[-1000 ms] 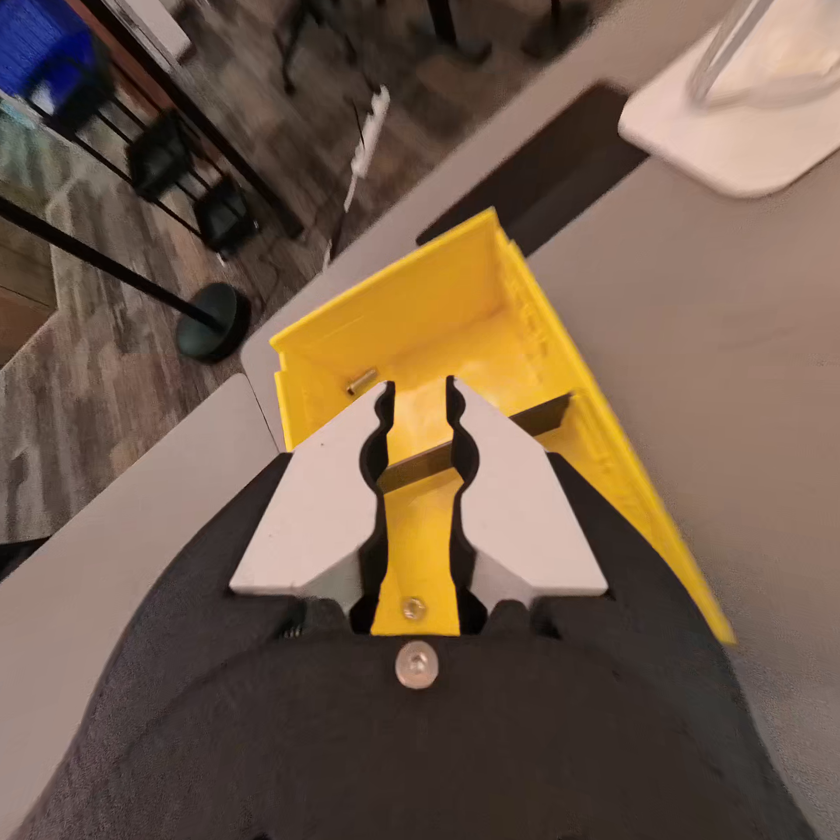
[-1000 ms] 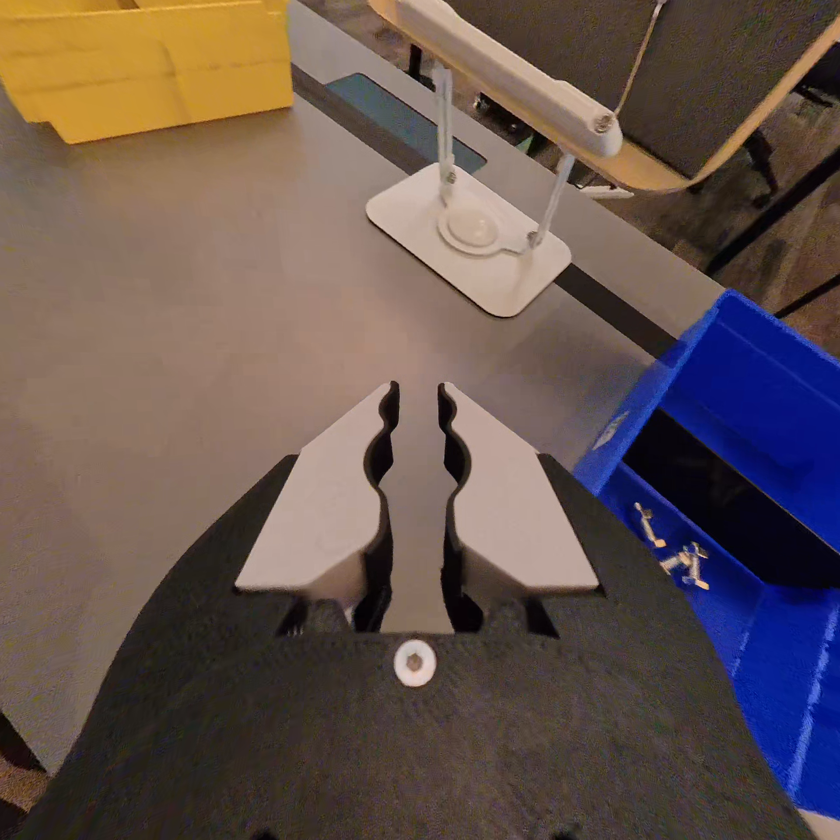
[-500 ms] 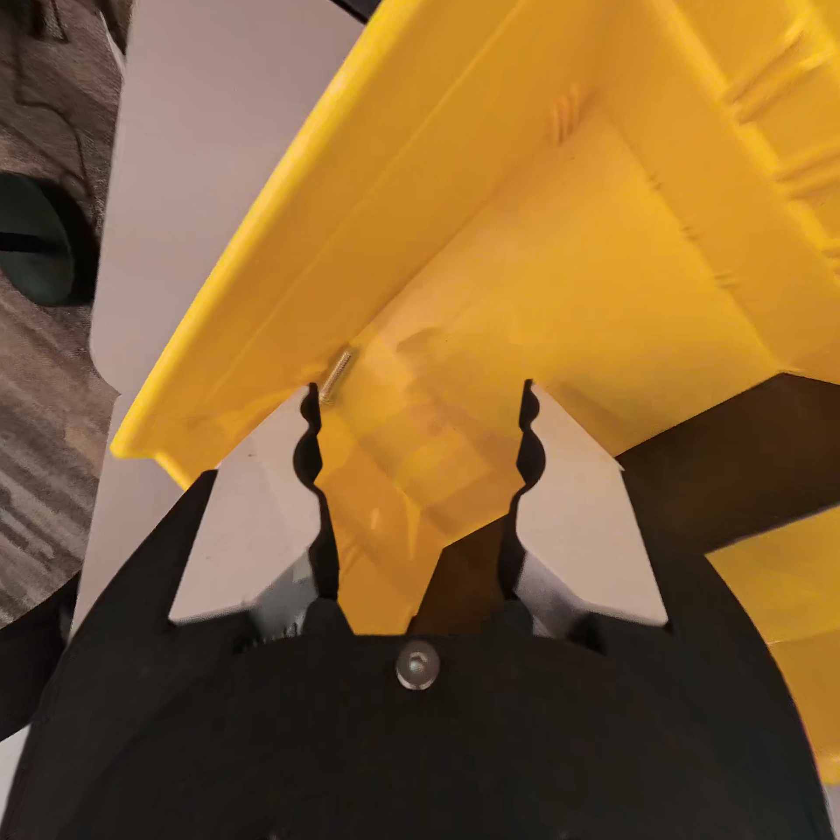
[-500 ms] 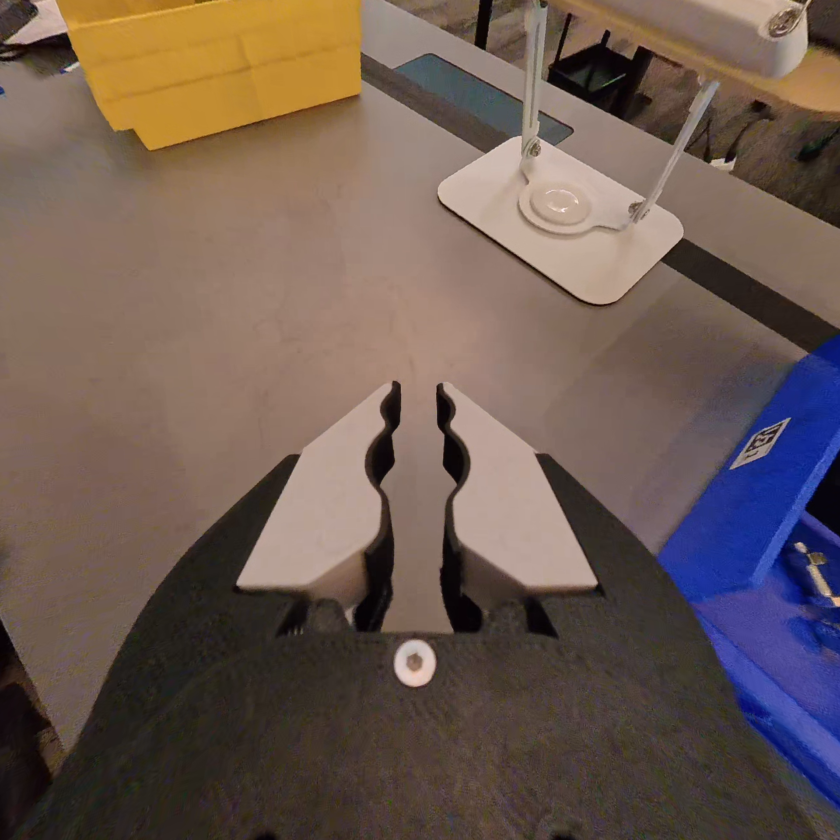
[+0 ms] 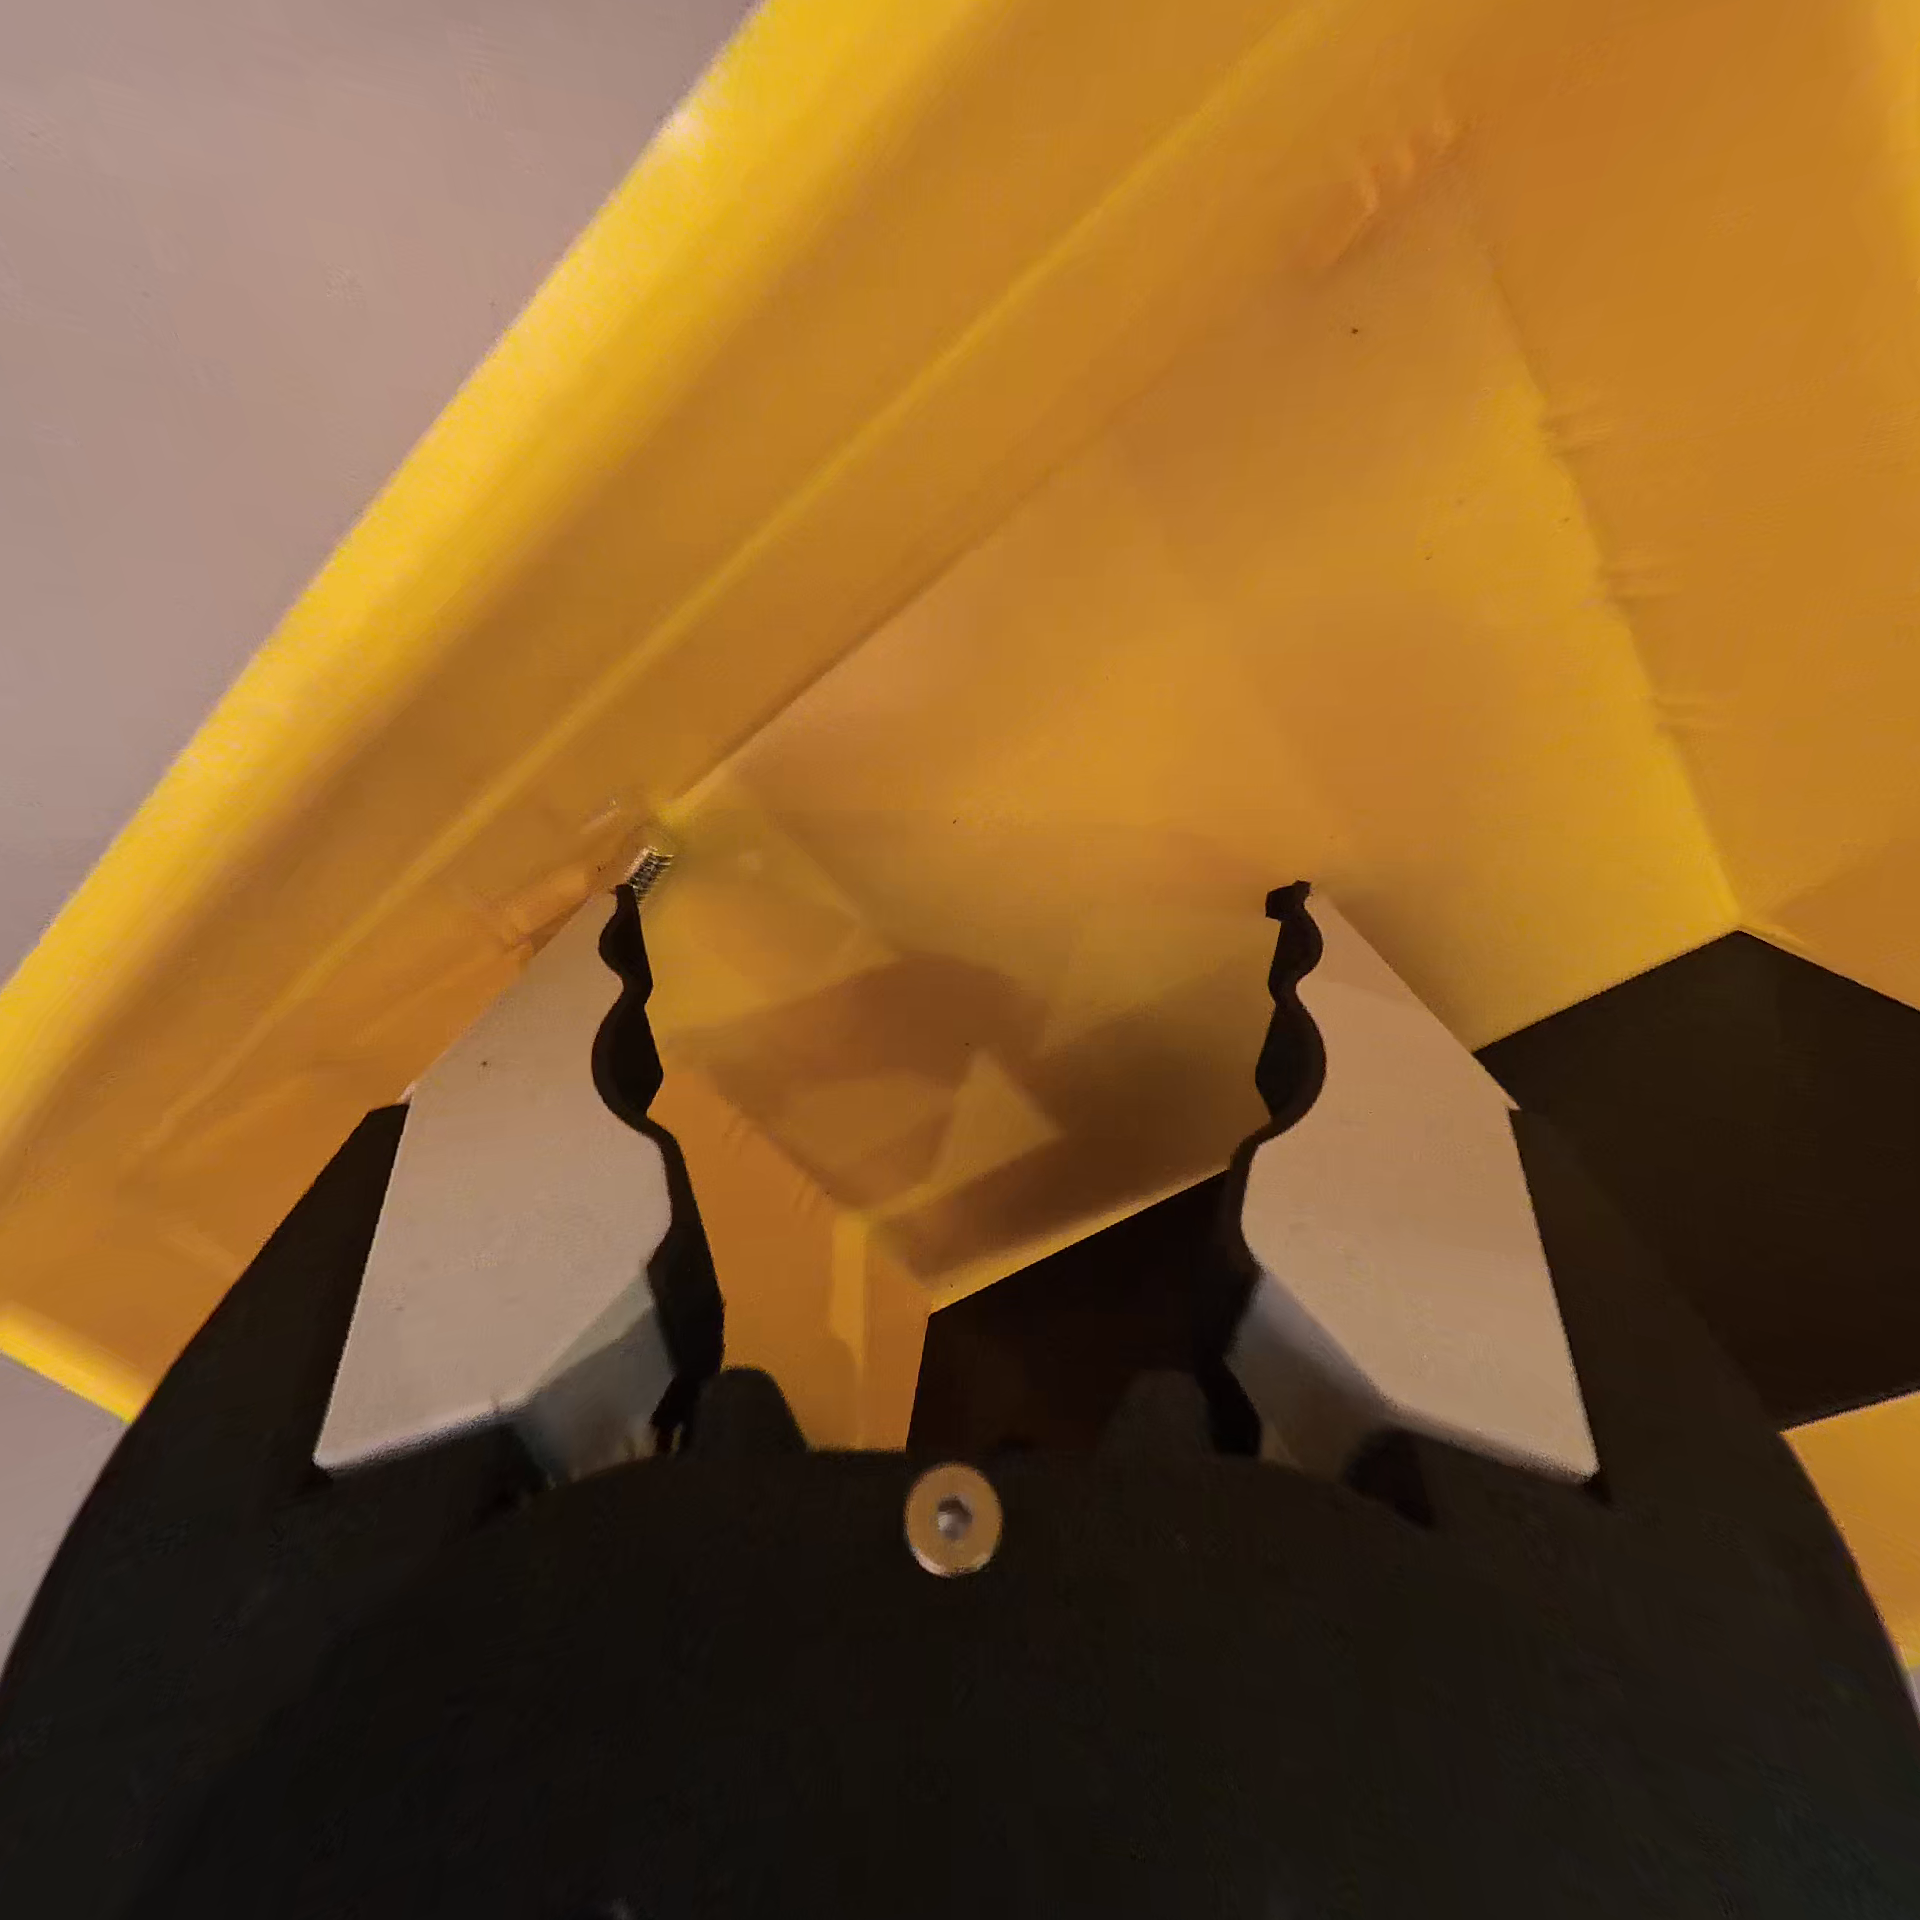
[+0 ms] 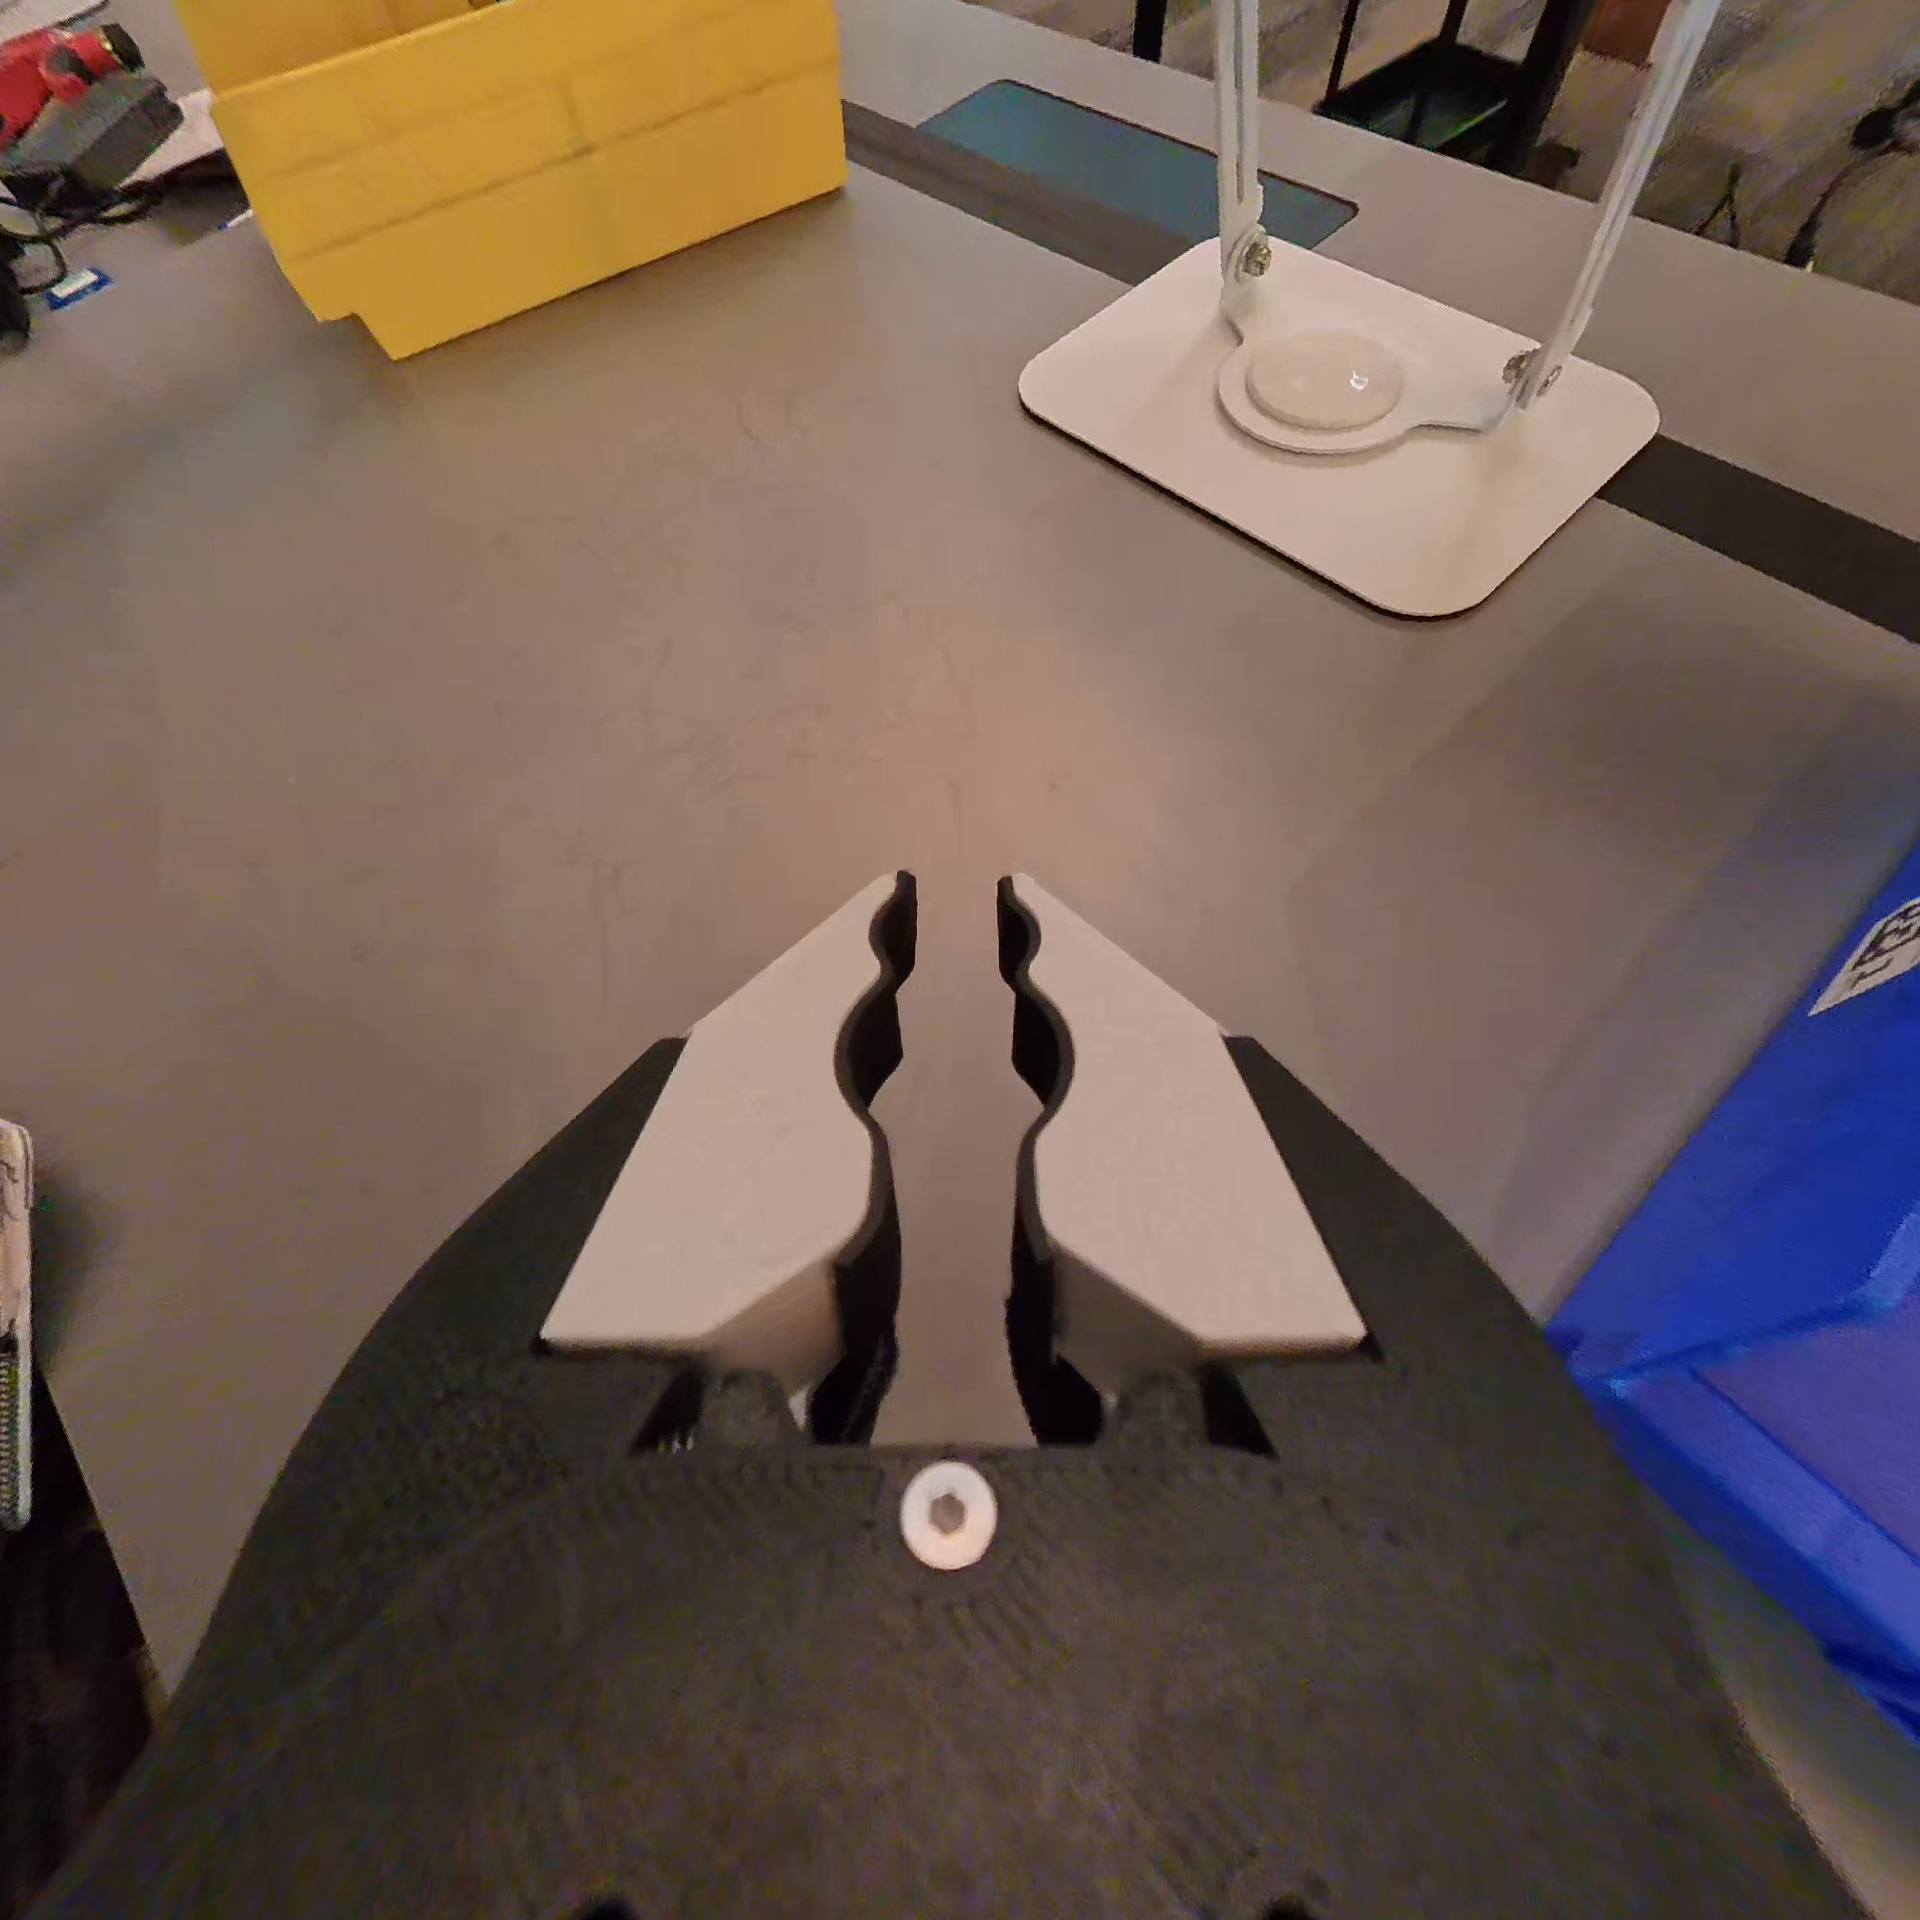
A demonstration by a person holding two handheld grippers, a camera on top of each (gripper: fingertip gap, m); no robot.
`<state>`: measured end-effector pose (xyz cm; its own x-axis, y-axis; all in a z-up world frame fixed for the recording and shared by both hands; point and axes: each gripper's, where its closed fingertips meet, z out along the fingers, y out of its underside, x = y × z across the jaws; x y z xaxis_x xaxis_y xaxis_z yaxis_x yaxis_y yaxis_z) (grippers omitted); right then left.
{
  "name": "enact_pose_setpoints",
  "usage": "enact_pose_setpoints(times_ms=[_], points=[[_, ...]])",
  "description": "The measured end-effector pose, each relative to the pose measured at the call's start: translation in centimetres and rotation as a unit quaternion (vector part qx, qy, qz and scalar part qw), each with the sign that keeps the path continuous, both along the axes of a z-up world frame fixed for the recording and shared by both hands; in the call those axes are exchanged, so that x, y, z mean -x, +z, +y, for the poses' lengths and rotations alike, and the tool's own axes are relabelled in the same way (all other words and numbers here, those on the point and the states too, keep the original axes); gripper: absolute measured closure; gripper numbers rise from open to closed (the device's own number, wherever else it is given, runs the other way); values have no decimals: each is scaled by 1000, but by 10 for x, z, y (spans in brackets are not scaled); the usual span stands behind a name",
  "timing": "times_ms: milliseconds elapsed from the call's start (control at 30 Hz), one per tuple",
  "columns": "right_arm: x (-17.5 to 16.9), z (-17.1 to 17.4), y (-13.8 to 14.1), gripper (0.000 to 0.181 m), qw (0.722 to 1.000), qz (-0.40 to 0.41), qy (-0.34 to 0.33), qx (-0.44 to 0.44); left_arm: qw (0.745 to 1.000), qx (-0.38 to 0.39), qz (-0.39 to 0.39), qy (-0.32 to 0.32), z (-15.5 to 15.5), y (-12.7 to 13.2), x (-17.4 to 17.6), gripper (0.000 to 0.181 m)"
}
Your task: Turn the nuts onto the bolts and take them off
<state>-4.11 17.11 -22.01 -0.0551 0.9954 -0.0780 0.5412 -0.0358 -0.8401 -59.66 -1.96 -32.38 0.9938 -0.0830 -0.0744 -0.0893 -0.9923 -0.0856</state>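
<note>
My left gripper [image 5: 958, 899] is wide open, down inside a yellow bin [image 5: 1195, 644]. A small threaded metal bolt [image 5: 648, 864] lies in the bin's corner against the wall, just past my left fingertip, mostly hidden behind it. My right gripper [image 6: 956, 883] hovers over the grey table [image 6: 623, 644], jaws a narrow gap apart and empty. The yellow bin also shows in the right wrist view [image 6: 520, 177] at the far left. A blue bin [image 6: 1787, 1299] stands to the right of the right gripper; its contents are out of view.
A white lamp base [image 6: 1340, 436] with two thin white arms stands on the table at the far right. A dark strip [image 6: 1714, 509] runs along the table's back. Cluttered tools and cables [image 6: 73, 125] lie at the far left edge. My hands' fingertips stand some 60 cm from each other. From my right tips it is roughly 30 cm to the white lamp base [image 6: 1340, 436]; from my left, 40 cm.
My left gripper has dropped into the yellow bin toward the bolt and opened wide. My right gripper has swung left, away from the blue bin, with its gap unchanged.
</note>
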Motion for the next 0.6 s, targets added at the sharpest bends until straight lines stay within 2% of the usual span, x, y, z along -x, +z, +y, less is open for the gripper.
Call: enact_pose_setpoints(times_ms=[233, 433, 467, 533, 600], points=[[-4, 1, 3, 167, 1000, 13, 3, 11, 999, -41, 18, 1, 8, 2, 4, 60], [-2, -4, -4, 167, 1000, 6, 11, 25, 999, -10, -16, 26, 8, -5, -3, 46], [-2, -5, -5, 167, 1000, 5, 13, 25, 999, -4, -42, 32, 6, -7, -9, 53], [-2, -5, -5, 167, 1000, 4, 14, 24, 998, -15, -40, 37, 9, -6, -7, 59], [-3, -4, -4, 167, 1000, 4, 13, 25, 998, -34, -44, 12, 12, -1, -16, 83]])
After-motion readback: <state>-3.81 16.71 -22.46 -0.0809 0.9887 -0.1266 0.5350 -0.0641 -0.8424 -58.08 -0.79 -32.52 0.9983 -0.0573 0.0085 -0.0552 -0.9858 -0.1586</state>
